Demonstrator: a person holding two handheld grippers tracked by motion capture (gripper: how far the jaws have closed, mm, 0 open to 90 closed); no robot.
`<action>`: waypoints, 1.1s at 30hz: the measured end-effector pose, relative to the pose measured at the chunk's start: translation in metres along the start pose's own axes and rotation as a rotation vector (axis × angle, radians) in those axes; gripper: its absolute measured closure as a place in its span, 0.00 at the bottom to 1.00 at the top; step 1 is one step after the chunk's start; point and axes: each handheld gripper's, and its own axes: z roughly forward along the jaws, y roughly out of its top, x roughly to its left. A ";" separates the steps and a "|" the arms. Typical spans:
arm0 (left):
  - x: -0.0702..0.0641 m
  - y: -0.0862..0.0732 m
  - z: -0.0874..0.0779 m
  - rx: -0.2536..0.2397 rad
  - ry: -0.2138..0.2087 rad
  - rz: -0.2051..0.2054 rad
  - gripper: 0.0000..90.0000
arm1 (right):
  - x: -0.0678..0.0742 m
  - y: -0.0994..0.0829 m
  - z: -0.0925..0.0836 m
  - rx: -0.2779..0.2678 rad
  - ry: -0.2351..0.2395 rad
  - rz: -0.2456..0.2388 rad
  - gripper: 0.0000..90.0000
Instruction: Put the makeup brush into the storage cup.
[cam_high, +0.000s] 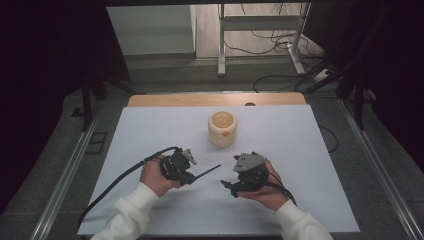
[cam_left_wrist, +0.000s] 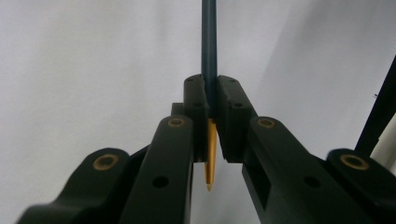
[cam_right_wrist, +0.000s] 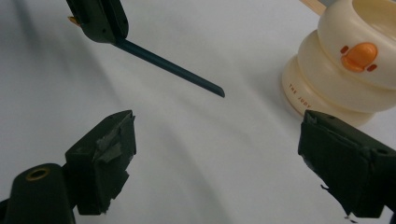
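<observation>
A dark blue pencil (cam_high: 207, 171) with a sharpened golden point (cam_left_wrist: 210, 154) is held level over the white tabletop (cam_high: 300, 165). My left gripper (cam_high: 191, 178) is shut on it. In the left gripper view the pads (cam_left_wrist: 196, 100) clamp the shaft (cam_left_wrist: 209, 37), and the point sticks back between the jaws. My right gripper (cam_high: 231, 175) is open just right of the pencil's free end, with nothing between its taped pads (cam_right_wrist: 112, 140). A cream ringed pot (cam_high: 222, 129) with an orange mark (cam_right_wrist: 359, 55) stands upright beyond both grippers.
The white sheet lies on a wooden table whose far edge (cam_high: 215, 99) shows behind the pot. Dark curtains flank both sides. A metal table frame (cam_high: 221, 40) and loose cables (cam_high: 280, 45) are on the floor beyond.
</observation>
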 end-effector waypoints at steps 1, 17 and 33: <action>0.000 0.000 -0.001 0.001 0.001 0.001 0.93 | 0.000 0.001 0.000 0.001 0.001 -0.002 0.14; -0.001 0.003 0.003 0.006 -0.004 0.008 0.93 | 0.004 0.014 0.006 -0.018 0.025 -0.015 0.15; 0.002 0.006 0.006 0.022 -0.018 0.012 0.93 | 0.011 0.024 0.018 -0.015 0.048 -0.055 0.17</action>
